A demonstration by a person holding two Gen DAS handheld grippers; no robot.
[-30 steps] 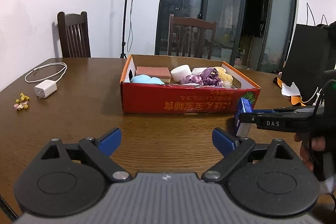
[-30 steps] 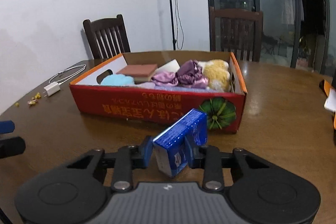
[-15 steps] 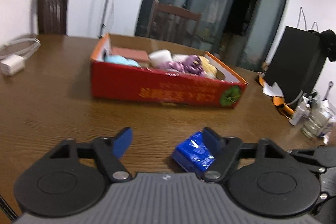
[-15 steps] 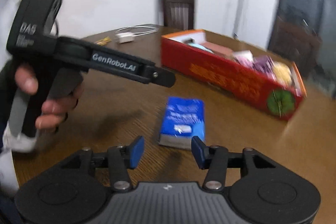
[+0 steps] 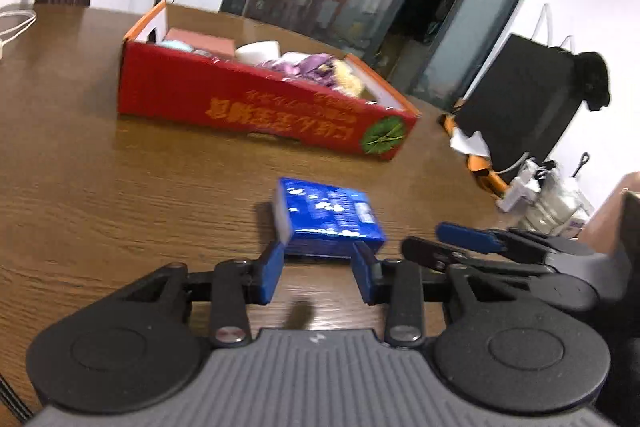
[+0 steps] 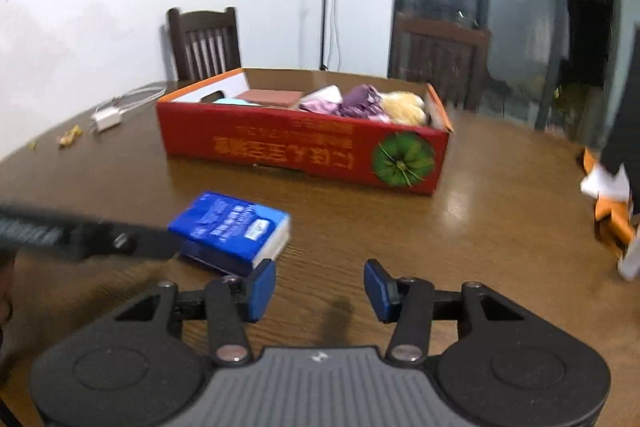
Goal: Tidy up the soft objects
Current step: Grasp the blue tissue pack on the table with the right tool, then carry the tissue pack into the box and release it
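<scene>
A blue tissue pack (image 5: pixel 328 217) lies flat on a brown wooden table (image 5: pixel 100 187), in front of a red cardboard box (image 5: pixel 256 107) and apart from it, as two hand-held grippers work at its near end. The left gripper (image 5: pixel 318 269) has just been closing, its blue pads (image 5: pixel 272 273) flanking the pack's near end; whether they already press on the wrapper cannot be told from either view, since motion blur smears the edges and, in the right wrist view, the black finger (image 6: pixel 92 235) of that gripper covers the pack's left corner. The right gripper (image 6: pixel 316 287) stands spread with nothing between its pads, the left pad just beside the pack's (image 6: pixel 232 227) near right corner; its jaws opened a moment ago and have since held about that width. In the left wrist view this gripper shows only as black linkage and a blue tip (image 5: pixel 468 239) at the right edge, partly cut off. The box (image 6: pixel 304 147) holds soft items seen only above its front wall: a light blue piece (image 6: pixel 234 101) at the left, a reddish-brown flat block (image 6: pixel 270 97), a pale pink cloth (image 6: pixel 322 99), crumpled purple fabric (image 6: pixel 360 101) and a yellow fluffy thing (image 6: pixel 402 107) at the right end; what lies beneath them is hidden. The yellow print on the box front is upside down and too blurred to read, beside a green round emblem (image 6: pixel 402 159). A white charger with its cable (image 6: pixel 108 117) and small yellowish bits (image 6: pixel 70 137) sit on the far left of the table.
</scene>
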